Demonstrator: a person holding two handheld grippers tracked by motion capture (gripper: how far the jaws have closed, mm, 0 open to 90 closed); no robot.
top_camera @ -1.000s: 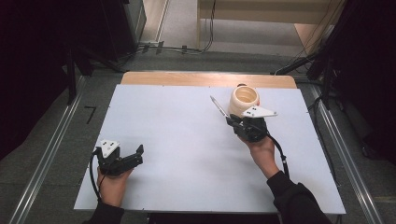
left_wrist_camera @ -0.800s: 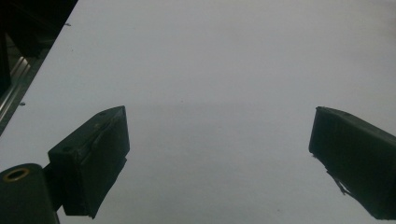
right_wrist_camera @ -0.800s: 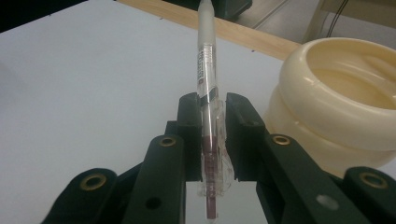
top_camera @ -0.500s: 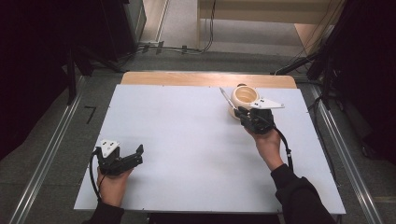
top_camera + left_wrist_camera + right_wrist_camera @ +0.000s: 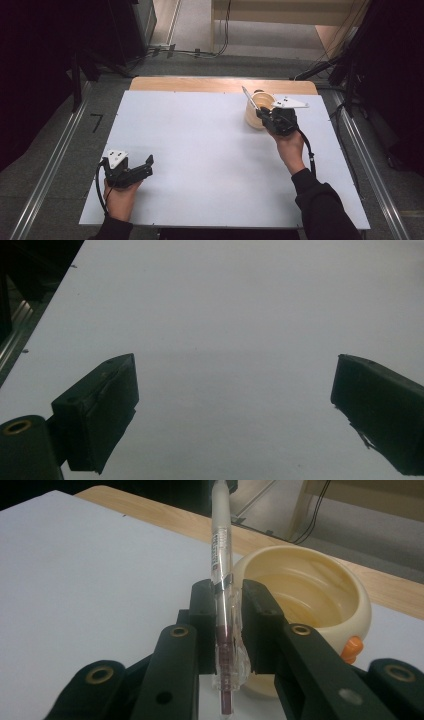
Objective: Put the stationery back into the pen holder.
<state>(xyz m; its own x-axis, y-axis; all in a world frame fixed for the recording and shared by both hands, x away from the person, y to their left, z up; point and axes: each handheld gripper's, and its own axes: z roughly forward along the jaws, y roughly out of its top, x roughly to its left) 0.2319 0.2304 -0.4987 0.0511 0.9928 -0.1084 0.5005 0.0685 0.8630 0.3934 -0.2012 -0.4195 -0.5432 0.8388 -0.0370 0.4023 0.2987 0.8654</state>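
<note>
One white table takes up most of the high view, with a strip of bare wood along its far edge. Next in size is the cream bowl with an orange nub on its side, standing upright near the far right part of the table, its hollow open to the right gripper view. The right gripper is at the bowl's near side, its jaws pressed together on a clear pen whose tip end rises past the bowl's left rim. The left gripper sits low over the near left corner, well apart from the bowl, its jaws spread wide over bare table with nothing between them.
</note>
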